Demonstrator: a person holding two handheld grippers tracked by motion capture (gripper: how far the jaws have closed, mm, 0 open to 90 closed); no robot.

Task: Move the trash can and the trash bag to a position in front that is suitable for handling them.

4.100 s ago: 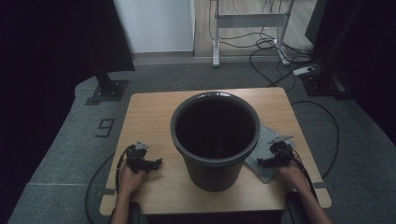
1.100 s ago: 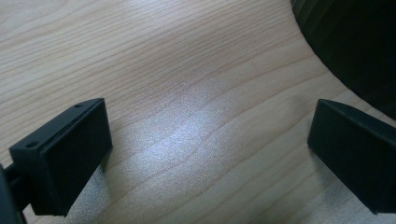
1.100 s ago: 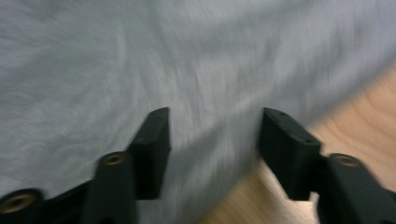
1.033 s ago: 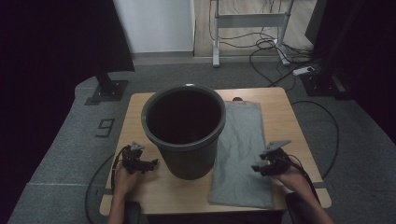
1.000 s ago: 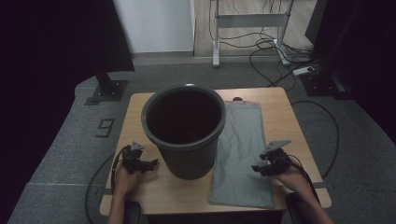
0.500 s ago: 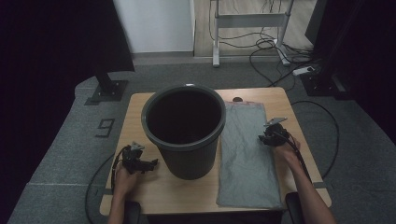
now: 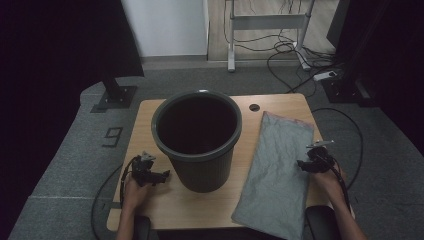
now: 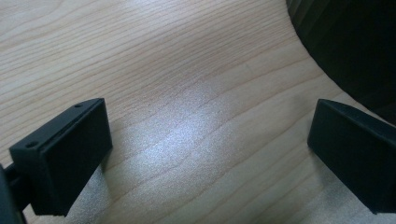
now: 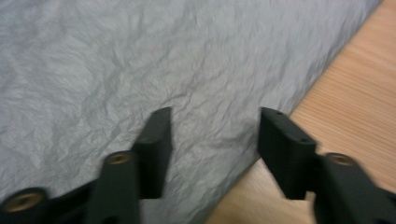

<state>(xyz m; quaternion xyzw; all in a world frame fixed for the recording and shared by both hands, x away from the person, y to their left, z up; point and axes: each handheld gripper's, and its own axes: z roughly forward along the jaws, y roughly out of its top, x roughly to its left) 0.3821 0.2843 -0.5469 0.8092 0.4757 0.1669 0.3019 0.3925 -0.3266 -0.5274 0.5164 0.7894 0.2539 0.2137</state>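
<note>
A dark grey bucket (image 7: 200, 172) stands upright on the wooden table (image 7: 150, 115), left of centre. To its right a flat, crumpled grey bag (image 7: 277, 170) lies lengthwise, its near end hanging past the table's front edge. My right gripper (image 7: 305, 164) sits at the bag's right edge. In the right gripper view its jaws (image 9: 212, 121) stand apart over the bag (image 9: 116, 60), having just been opening, with nothing pinched between them. My left gripper (image 7: 164, 175) rests low beside the bucket's base. It is open (image 8: 210, 121) above bare wood, with the bucket wall (image 8: 345, 42) close by.
A round cable hole (image 7: 254, 107) sits in the table's far edge between bucket and bag. Cables trail from both grippers off the table. On the floor beyond are a stand foot (image 7: 116, 95), a marked "9" (image 7: 113, 135), a power strip (image 7: 327, 75) and tangled cables.
The bucket went from centre to the left, uncovering the bag. Within the last half second my right gripper drew back toward me and to the right along the bag's edge. The left gripper stayed put.
</note>
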